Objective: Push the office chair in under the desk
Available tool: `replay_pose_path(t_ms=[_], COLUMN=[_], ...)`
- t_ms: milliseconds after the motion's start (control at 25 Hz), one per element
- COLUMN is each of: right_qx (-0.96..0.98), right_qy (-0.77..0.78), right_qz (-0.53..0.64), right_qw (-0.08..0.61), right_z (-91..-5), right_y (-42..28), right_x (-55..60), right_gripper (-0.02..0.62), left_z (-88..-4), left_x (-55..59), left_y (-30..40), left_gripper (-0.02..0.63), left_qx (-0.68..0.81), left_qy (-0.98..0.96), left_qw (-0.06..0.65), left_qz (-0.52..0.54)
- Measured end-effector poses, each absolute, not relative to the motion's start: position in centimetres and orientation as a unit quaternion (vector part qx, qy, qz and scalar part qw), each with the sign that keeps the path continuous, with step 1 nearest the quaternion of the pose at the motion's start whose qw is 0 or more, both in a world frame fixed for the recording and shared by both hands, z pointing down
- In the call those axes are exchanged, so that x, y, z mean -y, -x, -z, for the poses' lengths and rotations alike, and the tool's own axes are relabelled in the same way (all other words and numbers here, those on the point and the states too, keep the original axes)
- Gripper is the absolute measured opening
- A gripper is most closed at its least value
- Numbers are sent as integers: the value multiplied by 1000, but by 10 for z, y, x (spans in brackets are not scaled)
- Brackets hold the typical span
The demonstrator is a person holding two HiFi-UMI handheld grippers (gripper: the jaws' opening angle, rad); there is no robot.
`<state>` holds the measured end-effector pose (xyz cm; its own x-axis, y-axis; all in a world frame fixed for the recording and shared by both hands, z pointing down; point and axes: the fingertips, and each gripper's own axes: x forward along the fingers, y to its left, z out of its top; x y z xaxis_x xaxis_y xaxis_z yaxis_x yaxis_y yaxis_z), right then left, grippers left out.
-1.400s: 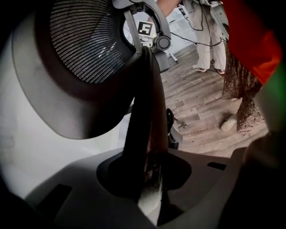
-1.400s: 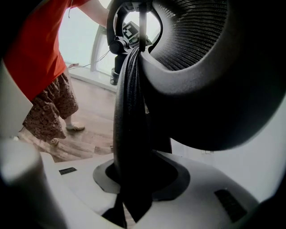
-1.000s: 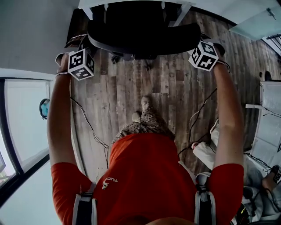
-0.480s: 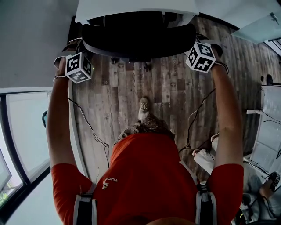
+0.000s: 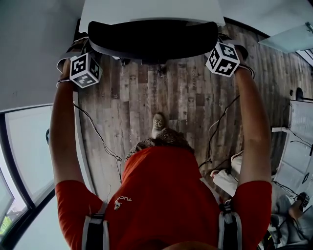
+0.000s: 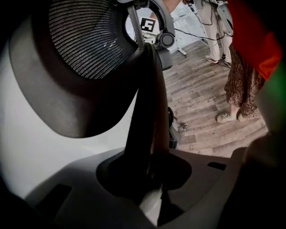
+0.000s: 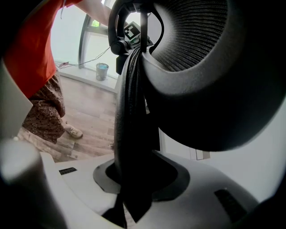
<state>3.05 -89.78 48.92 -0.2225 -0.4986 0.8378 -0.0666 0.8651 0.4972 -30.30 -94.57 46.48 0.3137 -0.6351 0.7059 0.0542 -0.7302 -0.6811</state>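
In the head view the black office chair (image 5: 154,39) stands against the white desk (image 5: 151,10); only its backrest top shows, and the seat is hidden beneath the desktop. My left gripper (image 5: 89,49) is shut on the backrest's left edge and my right gripper (image 5: 218,43) on its right edge. In the left gripper view the dark backrest frame (image 6: 149,112) runs down between the jaws, with mesh (image 6: 85,40) above. The right gripper view shows the same frame edge (image 7: 129,116) clamped between its jaws.
Wood plank floor (image 5: 186,102) lies between me and the chair, with cables (image 5: 215,132) trailing across it. A glass wall (image 5: 24,146) runs along the left. Another white desk (image 5: 301,141) and a seated person's legs (image 5: 230,178) are at the right. A teal bin (image 7: 102,70) stands by the window.
The chair has rolled away from me and further beneath the desk, so the seat no longer shows. Both grippers moved forward with it, and my foot stepped forward.
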Motion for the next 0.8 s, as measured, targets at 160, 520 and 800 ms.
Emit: replay_pose_path(t_ms=[160,520,800], right_qx=[761,757,760], right_qy=[-184,-183,-182], right_qz=[186,180,185], right_qw=[594,601,596], right_z=[-487,-487,-486], right_y=[-29,-37,-43], right_x=[912,956,963], right_gripper=[129,129,130], left_z=[-463,-462,-459], left_x=[962,1002,1005], left_y=[304,298,289], left_gripper=[107,104,104], left_qx=[-199,-192,-197], left_qy=[745,748,750], left_qw=[318,317,331], left_qz=[552,551,537])
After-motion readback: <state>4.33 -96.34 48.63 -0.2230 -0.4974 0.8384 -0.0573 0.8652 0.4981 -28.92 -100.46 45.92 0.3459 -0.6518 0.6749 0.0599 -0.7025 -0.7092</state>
